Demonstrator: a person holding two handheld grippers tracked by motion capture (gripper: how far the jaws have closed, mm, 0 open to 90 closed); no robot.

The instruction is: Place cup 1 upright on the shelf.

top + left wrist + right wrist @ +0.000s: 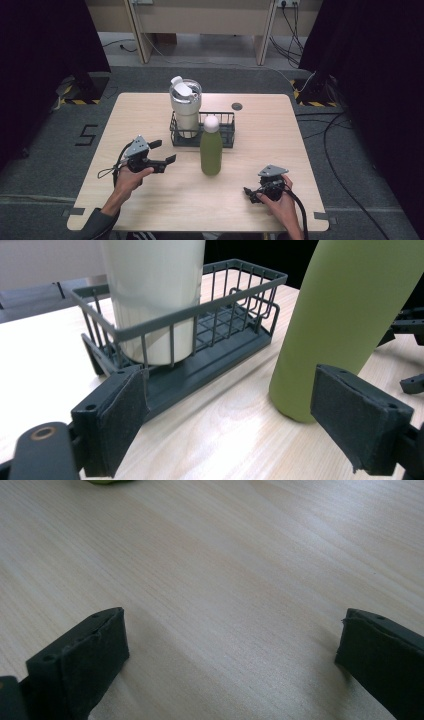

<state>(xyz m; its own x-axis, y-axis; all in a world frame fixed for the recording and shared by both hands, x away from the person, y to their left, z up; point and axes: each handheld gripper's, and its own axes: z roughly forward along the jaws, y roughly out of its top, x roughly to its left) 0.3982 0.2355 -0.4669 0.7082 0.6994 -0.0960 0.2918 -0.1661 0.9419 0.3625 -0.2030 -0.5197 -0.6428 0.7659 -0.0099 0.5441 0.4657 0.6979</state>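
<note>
A green bottle (211,151) with a white cap stands upright on the wooden table (150,110), just in front of a dark wire basket (227,135). A cream tumbler (185,107) with a white lid stands in the basket's left end. My left gripper (165,152) is open, held left of the bottle and pointing toward it; between its jaws I see the basket (220,325), the tumbler (155,295) and the bottle (340,325). My right gripper (249,194) is open, low over the table near the front right, with bare wood between its pads (82,662).
A small dark round disc (237,106) lies on the table behind the basket. Cables (340,160) trail across the grey floor to the right. Black curtains hang on both sides, and wooden furniture legs stand at the back.
</note>
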